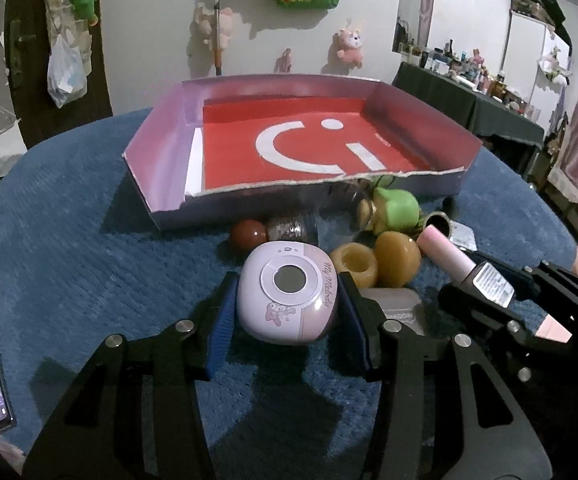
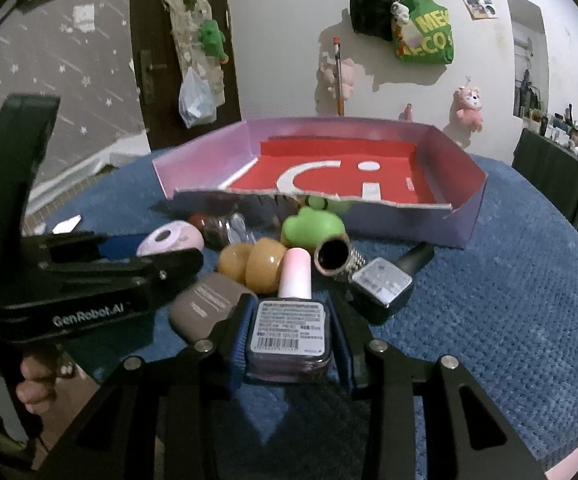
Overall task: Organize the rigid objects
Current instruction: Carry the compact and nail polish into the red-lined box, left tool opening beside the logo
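Gripping a lilac compact (image 1: 287,298) in my left gripper (image 1: 287,312) and a nail-polish bottle (image 2: 291,320) in my right gripper (image 2: 291,340), both on the blue mat before the empty box (image 1: 161,152), I judge lifting comes next.

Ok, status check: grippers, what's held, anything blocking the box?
Left gripper shut on pink case. Right gripper shut on nail polish bottle. Box empty. Green toy and yellow rings crowd its near wall.
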Demonstrator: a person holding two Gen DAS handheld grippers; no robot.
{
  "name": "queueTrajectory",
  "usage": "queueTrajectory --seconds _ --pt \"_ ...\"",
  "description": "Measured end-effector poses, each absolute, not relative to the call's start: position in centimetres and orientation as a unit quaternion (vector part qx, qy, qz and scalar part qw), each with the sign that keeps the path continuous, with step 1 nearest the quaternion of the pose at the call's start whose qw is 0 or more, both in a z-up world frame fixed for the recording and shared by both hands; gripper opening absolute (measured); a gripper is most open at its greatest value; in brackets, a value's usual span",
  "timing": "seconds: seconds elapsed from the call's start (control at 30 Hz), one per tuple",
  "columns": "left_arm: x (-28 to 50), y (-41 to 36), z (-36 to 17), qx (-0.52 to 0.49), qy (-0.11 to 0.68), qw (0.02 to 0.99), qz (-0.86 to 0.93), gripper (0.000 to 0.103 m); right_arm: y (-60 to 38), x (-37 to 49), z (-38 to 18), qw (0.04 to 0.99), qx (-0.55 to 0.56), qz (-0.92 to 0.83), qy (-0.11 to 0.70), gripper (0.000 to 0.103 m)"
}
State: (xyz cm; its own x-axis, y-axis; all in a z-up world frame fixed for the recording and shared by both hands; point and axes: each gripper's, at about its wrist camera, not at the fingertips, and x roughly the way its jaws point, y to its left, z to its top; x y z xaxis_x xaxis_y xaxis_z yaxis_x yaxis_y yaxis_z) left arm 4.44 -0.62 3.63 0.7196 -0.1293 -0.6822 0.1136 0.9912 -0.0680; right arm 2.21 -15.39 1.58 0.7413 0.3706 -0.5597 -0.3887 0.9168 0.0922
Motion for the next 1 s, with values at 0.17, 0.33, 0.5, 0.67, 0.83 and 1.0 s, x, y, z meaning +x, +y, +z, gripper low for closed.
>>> queueTrajectory --seconds 0.17,0.33,0.5,0.67,0.83,1.0 --pt "4.3 -0.5 4.9 -0.013 0.355 0.932 -0.068 0.046 -15.5 2.1 3.2 0.937 -0.006 0.207 0.282 0.039" --pt "4.9 -0.4 6.2 -0.012 0.343 0.937 -0.072 0.046 -15.3 2.9 4.8 0.940 -0.010 0.209 0.269 0.039" --pt "5.8 -0.4 7.4 -0.012 0.331 0.941 -0.074 0.046 -15.6 4.2 6.1 0.942 -0.004 0.209 0.264 0.039" --pt "7.0 -0.4 8.5 -0.015 0.324 0.942 -0.082 0.046 -15.8 5.7 6.6 0.939 0.004 0.212 0.272 0.039" --pt "8.3 -0.6 9.8 -0.008 0.310 0.948 -0.076 0.046 -16.3 7.5 7.2 0.934 0.016 0.217 0.282 0.039" --pt "10.3 -1.0 10.3 -0.002 0.307 0.949 -0.070 0.046 -16.4 9.1 8.0 0.936 0.009 0.211 0.282 0.039"
